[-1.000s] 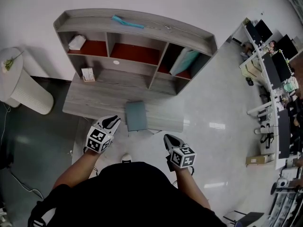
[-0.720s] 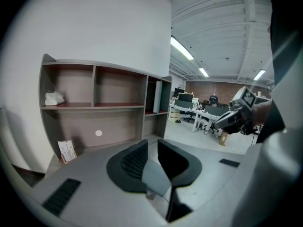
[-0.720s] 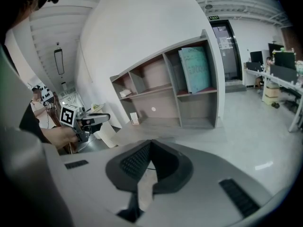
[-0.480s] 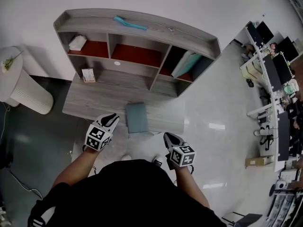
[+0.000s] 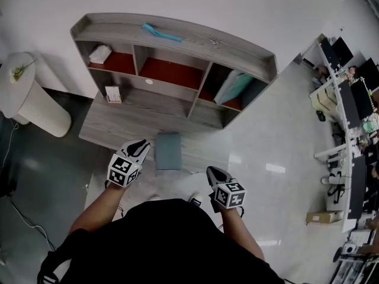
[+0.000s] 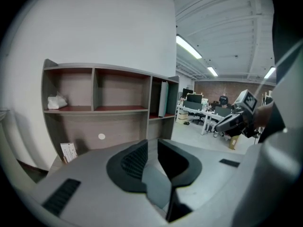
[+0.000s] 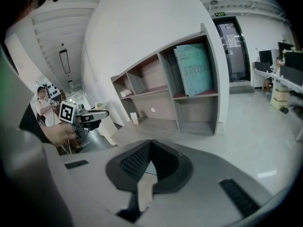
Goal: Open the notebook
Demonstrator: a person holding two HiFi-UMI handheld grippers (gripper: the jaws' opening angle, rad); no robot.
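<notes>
1. The notebook (image 5: 168, 151) is seen closed at the counter's (image 5: 118, 126) near edge; it is judged light, its cover best lifted at a free edge.
2. Just left of it, the left tool (image 5: 142, 145) is held slightly spread and empty; the right tool (image 5: 211, 171) is pressed together.

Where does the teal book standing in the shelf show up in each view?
Head view: teal book leans in the right bay of the shelf, right of centre.
Left gripper view: same bay, a narrow upright strip just right of centre.
Right gripper view: upper right, cover facing the camera.
Shared landmark: white dot on the back panel under the bays.
</notes>
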